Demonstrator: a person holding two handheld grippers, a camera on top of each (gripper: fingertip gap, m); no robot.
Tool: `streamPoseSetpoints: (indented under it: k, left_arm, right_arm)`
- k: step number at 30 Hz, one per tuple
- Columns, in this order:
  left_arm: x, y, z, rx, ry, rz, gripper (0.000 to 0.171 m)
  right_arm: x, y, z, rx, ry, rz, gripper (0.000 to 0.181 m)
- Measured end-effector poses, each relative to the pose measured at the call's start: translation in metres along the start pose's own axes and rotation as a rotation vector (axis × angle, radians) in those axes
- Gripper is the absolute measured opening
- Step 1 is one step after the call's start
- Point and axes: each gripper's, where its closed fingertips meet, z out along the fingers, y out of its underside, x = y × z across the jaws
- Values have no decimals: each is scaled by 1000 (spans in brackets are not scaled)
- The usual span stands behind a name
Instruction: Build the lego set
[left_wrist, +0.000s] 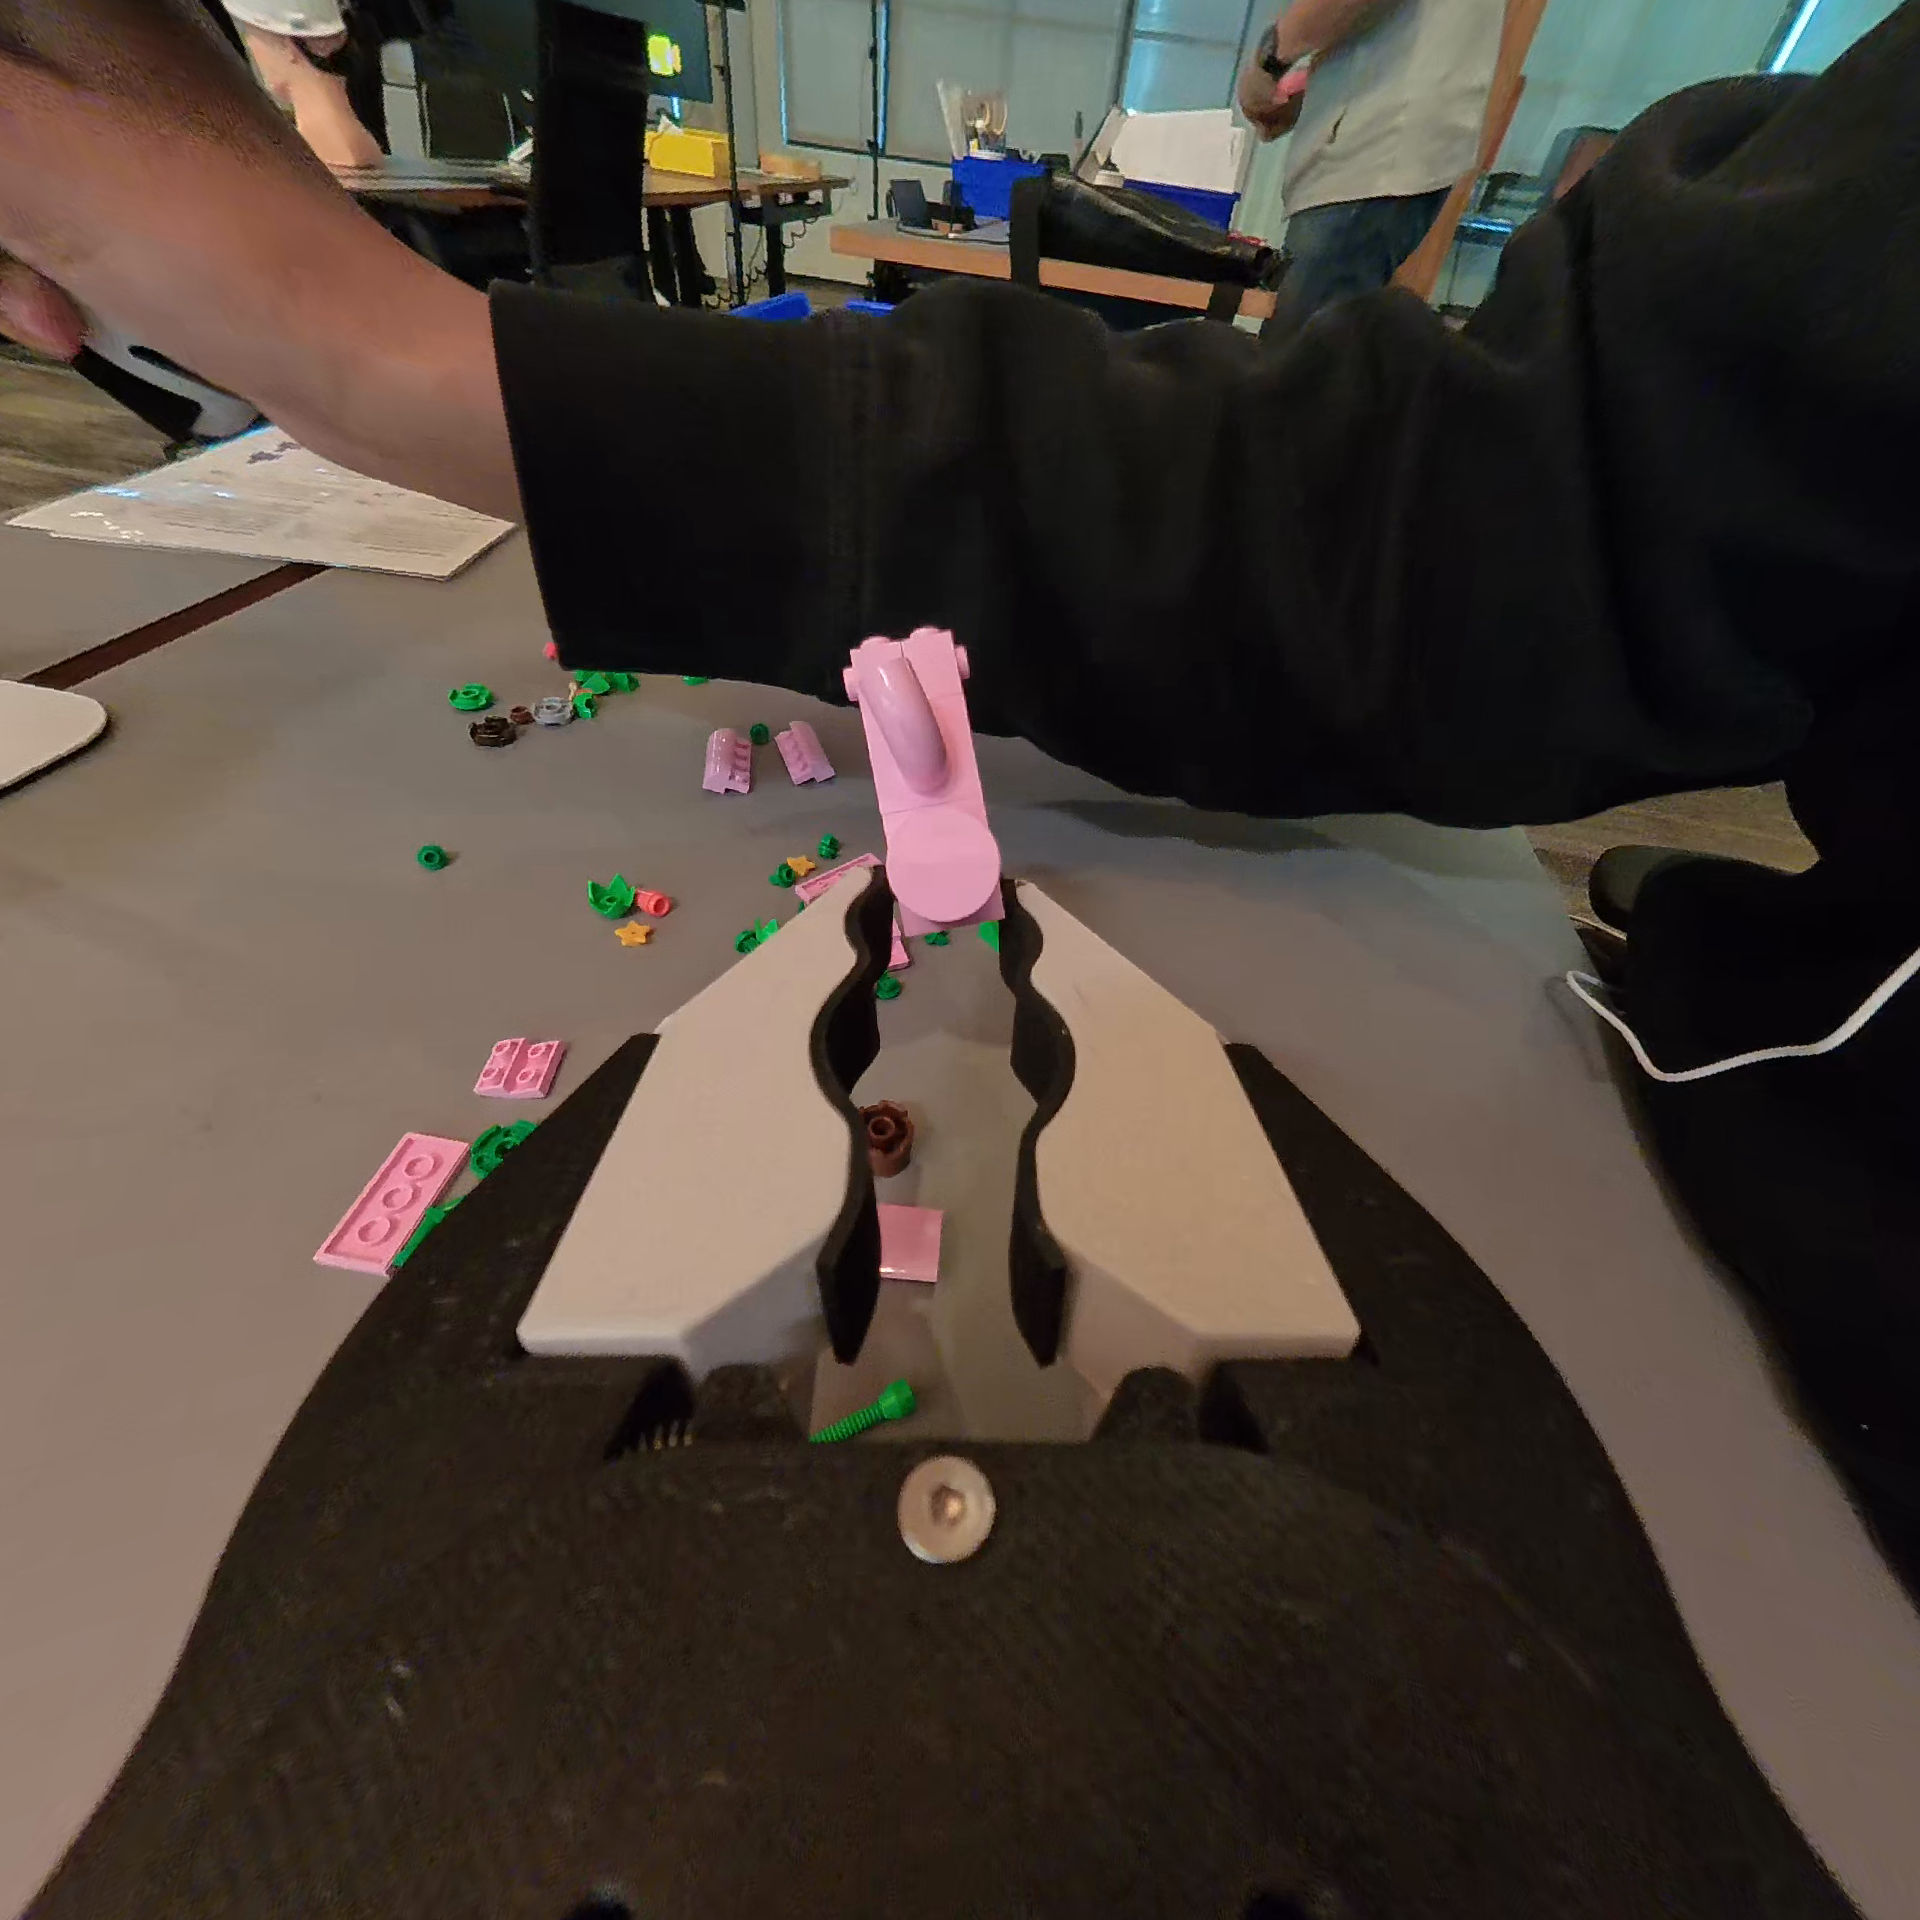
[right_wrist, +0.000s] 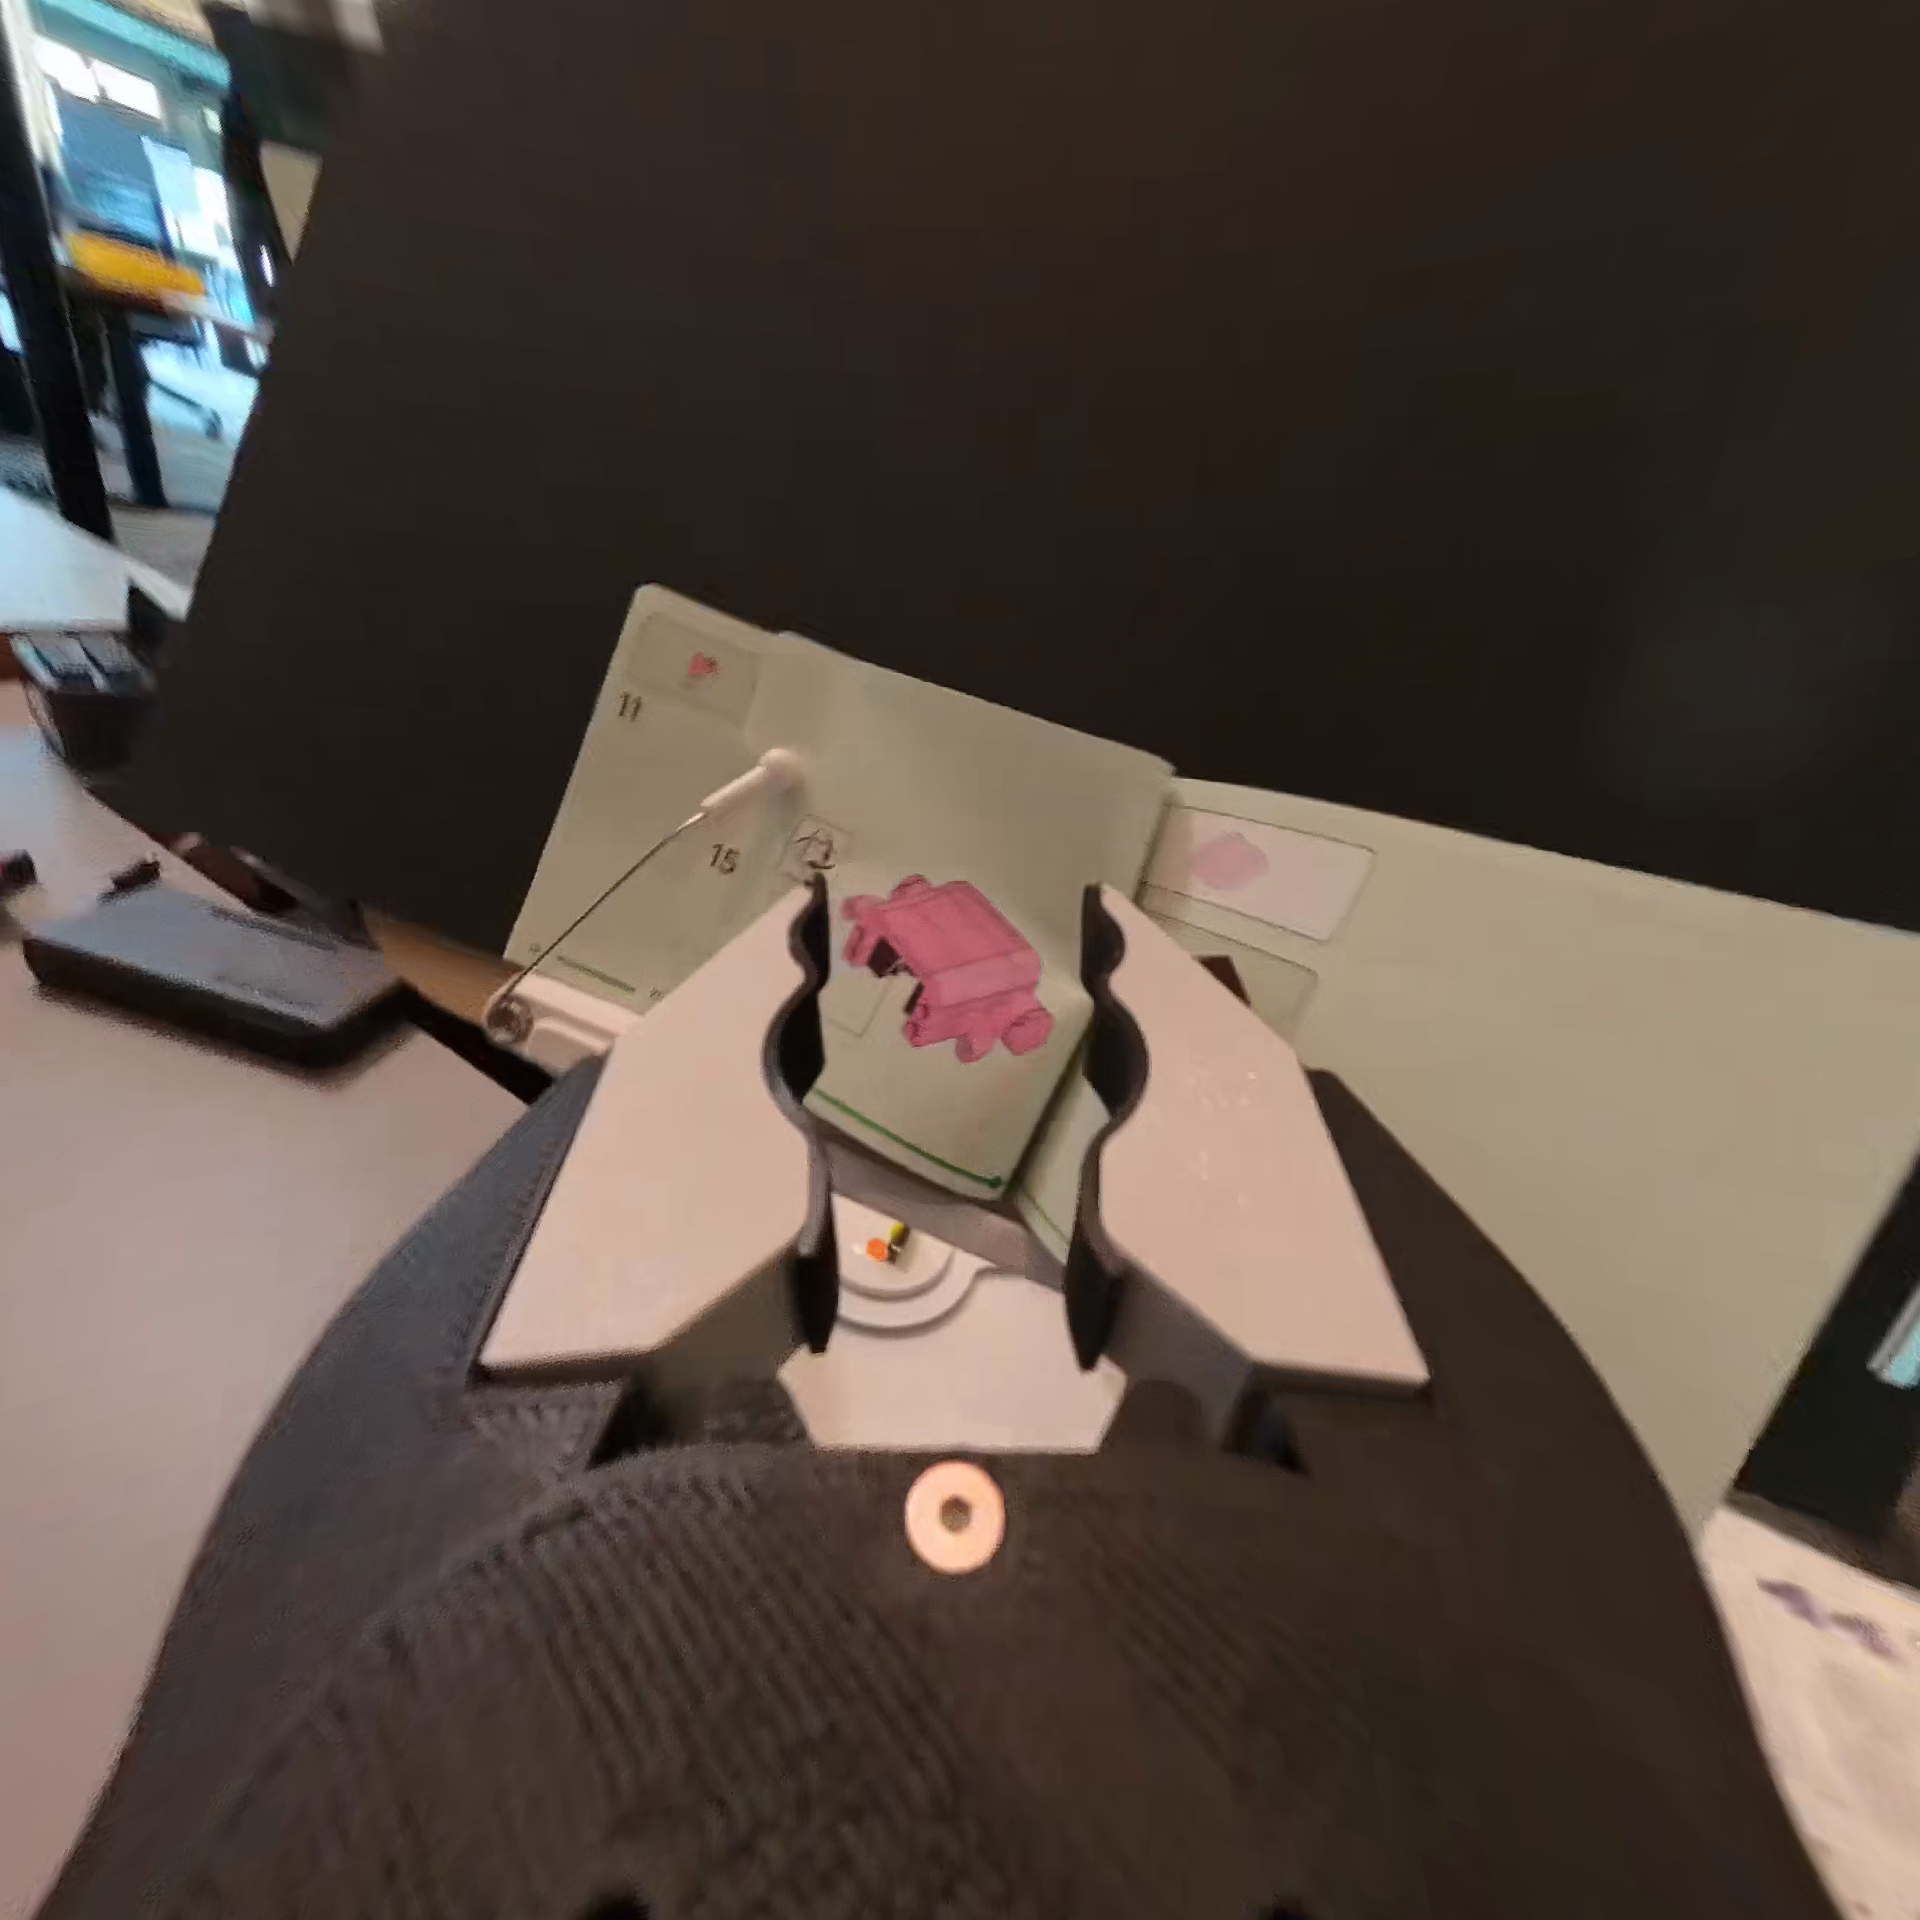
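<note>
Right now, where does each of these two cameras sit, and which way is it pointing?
Left wrist view: rides on the left tongs, looking along them over the grey table; they pinch a pink lego piece; the person's black sleeve crosses above.
Right wrist view: rides on the right tongs, open, facing the propped instruction booklet.
Shared: nothing clearly, apart from matching tongs.

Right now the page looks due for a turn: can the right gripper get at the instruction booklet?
Probably yes. The right gripper is open and empty, pointed straight at the instruction booklet, with nothing visible between them.
</note>
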Motion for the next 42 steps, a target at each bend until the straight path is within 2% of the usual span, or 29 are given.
streamPoseSetpoints:
  k: [3,6,8,12,14,18,20,26,28,31,35,36,38,42]
  left_arm:
    - [0,0,0,-1,1,1,18]
    - [1,0,0,-3,2,2,18]
    - [1,0,0,-4,0,5,18]
    - [1,0,0,-3,1,10,18]
    - [2,0,1,-4,4,10,18]
    - [3,1,1,-10,5,16,18]
    - [4,-1,1,-7,4,21,18]
    - [-6,-2,-4,-46,-83,84,18]
    - [-25,0,-16,-90,-210,95,17]
    - [-70,9,-71,-220,-559,138,18]
    - [-77,42,-152,-576,-884,289,18]
    - [-69,52,-163,-645,-903,319,18]
    - [-40,74,-166,-726,-817,354,18]
    - [-1,89,-172,-757,-766,461,18]
  right_arm:
    - [-11,12,6,-68,32,-119,62]
    - [-9,31,18,-134,71,-163,71]
    - [-2,32,21,-134,117,-182,57]
    - [1,39,23,-162,88,-176,0]
    - [2,47,25,-192,55,-129,0]
    - [4,44,20,-195,24,-41,0]
    - [3,36,13,-166,22,-28,0]
    - [-3,5,-27,-43,-20,-33,20]
    - [-4,-3,-41,-3,-40,-22,22]
    - [-2,-13,-59,45,-66,8,24]
    - [-5,-26,-79,117,-121,92,24]
    - [-8,-28,-83,130,-134,111,24]
    - [-13,-31,-91,151,-159,141,24]
    - [-23,-32,-108,173,-207,196,24]
